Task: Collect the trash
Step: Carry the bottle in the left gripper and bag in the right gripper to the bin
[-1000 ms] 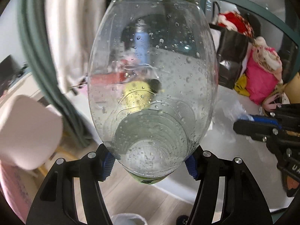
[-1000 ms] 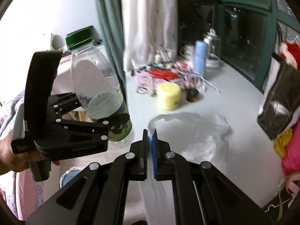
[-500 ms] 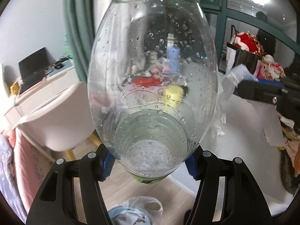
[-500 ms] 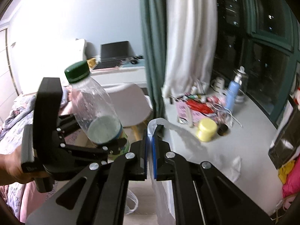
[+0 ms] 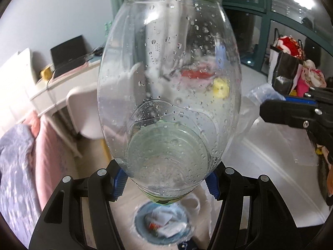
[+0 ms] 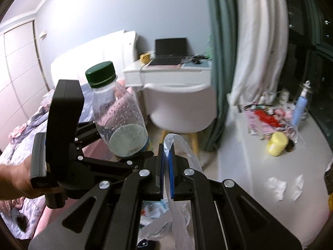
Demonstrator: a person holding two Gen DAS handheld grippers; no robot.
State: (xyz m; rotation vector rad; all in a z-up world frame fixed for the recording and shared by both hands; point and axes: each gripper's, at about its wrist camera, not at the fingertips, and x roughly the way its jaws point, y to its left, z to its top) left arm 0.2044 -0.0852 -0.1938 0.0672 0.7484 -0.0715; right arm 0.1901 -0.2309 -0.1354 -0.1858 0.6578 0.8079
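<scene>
My left gripper (image 5: 165, 184) is shut on a clear plastic bottle (image 5: 169, 83) with a green cap and droplets inside; it fills the left wrist view. In the right wrist view the bottle (image 6: 118, 112) stands upright in the left gripper (image 6: 122, 156) at the left. My right gripper (image 6: 166, 166) is shut on a thin clear plastic bag (image 6: 179, 208) that hangs down from its pads. The right gripper (image 5: 270, 110) also shows at the right of the left wrist view. A lined trash bin (image 5: 164, 223) with paper scraps sits on the floor below the bottle.
A white window ledge (image 6: 249, 177) on the right bears crumpled tissues (image 6: 276, 187), a yellow jar (image 6: 277, 146), a blue bottle (image 6: 299, 110) and clutter. A white chair (image 6: 179, 108), a desk with a laptop (image 6: 169, 50) and a bed (image 6: 20, 145) lie behind. Curtains (image 6: 249, 52) hang by the ledge.
Both grippers have swung left, away from the ledge, toward the floor bin. The bag has lifted off the ledge and now hangs. The bottle stays held.
</scene>
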